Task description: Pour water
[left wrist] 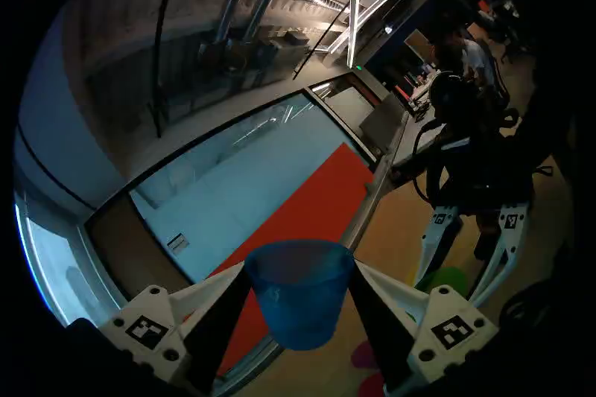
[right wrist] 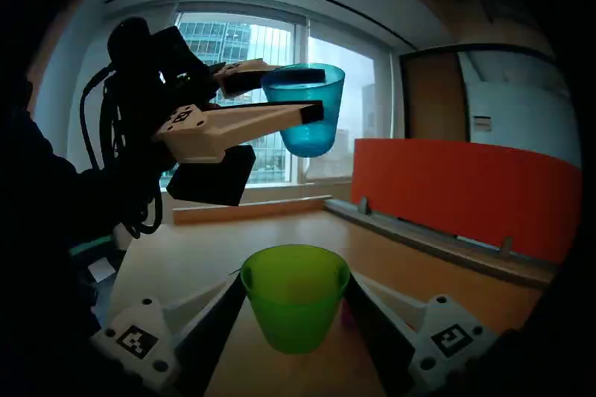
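Left gripper view: fingers of the left gripper (left wrist: pixel 299 272) clenched on a blue cup (left wrist: pixel 300 304), one dark pad pressing each side wall just below the rim. From the right gripper view, held high, well above the table (right wrist: pixel 186 255), roughly level, in front of the window (right wrist: pixel 246 47). Cannot tell whether any water sits inside.

Right gripper view: fingers of the right gripper (right wrist: pixel 296 281) closed partway, grasping a green cup (right wrist: pixel 296 307), both pads tight against its sides, mouth facing up. Held low over the table, well below the blue cup and apart from it. Cannot tell whether its base touches the tabletop.

Farther out: pale wooden table reaching to an orange partition (right wrist: pixel 462 188) along one edge, with a grey rail (right wrist: pixel 417 229) at its foot. Behind, a wide window showing tall buildings, then white wall and a brown panel to the right. A dark sleeve (right wrist: pixel 82 196) and black cables (right wrist: pixel 100 110) behind the left gripper.

Left gripper view, tilted upward: bare ceiling with pipes (left wrist: pixel 238 2) and bright strip lights (left wrist: pixel 354 21). Farther off, the right gripper with a patch of green between its fingers, held by a person (left wrist: pixel 477 159) in dark clothes.
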